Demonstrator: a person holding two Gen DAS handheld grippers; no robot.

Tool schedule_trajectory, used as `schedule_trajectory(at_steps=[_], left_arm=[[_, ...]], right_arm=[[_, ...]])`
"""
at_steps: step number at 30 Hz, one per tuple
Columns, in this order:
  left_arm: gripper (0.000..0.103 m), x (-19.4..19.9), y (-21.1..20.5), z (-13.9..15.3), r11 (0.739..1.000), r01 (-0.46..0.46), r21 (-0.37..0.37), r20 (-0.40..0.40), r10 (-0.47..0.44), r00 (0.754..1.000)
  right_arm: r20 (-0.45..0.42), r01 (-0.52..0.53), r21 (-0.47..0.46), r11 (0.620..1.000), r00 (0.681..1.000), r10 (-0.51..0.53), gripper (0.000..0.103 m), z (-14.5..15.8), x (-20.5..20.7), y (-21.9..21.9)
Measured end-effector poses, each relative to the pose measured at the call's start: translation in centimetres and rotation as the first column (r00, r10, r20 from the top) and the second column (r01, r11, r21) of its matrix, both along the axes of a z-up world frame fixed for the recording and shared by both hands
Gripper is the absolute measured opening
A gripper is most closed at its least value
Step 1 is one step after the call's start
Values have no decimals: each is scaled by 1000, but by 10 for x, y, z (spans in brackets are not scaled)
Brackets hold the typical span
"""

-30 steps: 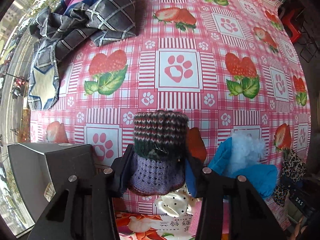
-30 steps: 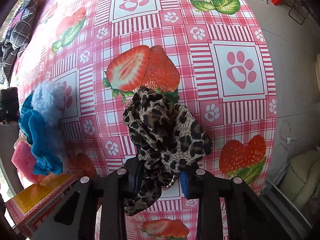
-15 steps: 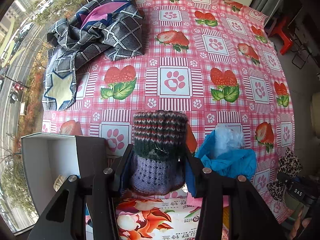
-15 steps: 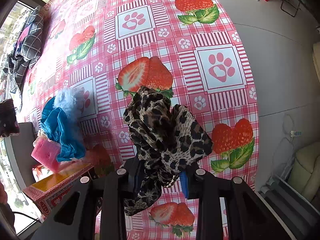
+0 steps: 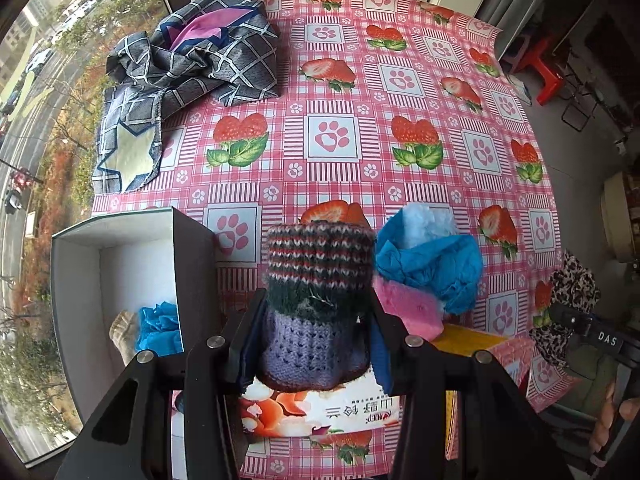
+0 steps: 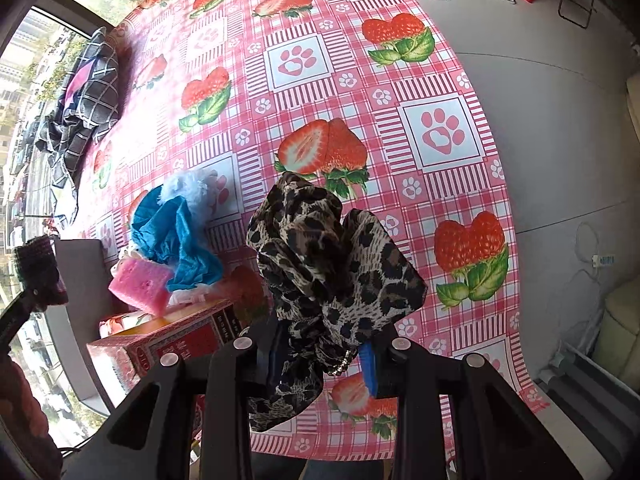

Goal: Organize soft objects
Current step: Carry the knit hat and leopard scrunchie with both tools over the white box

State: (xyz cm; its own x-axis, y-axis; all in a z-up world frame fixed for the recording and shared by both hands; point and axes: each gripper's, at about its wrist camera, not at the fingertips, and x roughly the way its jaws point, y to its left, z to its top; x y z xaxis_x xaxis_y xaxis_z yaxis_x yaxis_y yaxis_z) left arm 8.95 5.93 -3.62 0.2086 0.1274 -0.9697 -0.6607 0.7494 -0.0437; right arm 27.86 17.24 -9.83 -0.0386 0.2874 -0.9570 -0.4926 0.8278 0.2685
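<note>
My left gripper (image 5: 316, 320) is shut on a knitted item (image 5: 318, 276), striped on top and purple below, held above the table. In the right wrist view my right gripper (image 6: 320, 344) is shut on a leopard-print cloth (image 6: 332, 264), also lifted off the table. A blue cloth with pale fluff (image 5: 430, 258) and a pink sponge (image 5: 408, 306) rest on a printed box (image 5: 320, 412). To the left an open white box (image 5: 116, 264) holds a blue item (image 5: 158, 322) and a beige one. The same blue cloth (image 6: 176, 232) and pink sponge (image 6: 140, 286) show in the right wrist view.
A strawberry-and-paw tablecloth (image 5: 332, 140) covers the table. A crumpled grey checked cloth (image 5: 192, 64) lies at the far left corner by the window. A red stool (image 5: 538, 68) stands on the floor beyond the table's right edge.
Both grippers have risen with their loads, so more of the table shows. The open white box has come fully into the left wrist view.
</note>
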Motion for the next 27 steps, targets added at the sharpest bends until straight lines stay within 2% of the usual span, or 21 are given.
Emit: schedule_trajectory(at_steps=[13, 27], left_arm=[[50, -59, -28, 12, 1000, 14, -17, 27, -14, 1000], [50, -126, -22, 28, 994, -108, 0, 81, 107, 991]], right_arm=[[49, -49, 97, 994, 998, 44, 32, 58, -51, 6], [95, -192, 139, 971, 979, 180, 32, 90, -119, 45]])
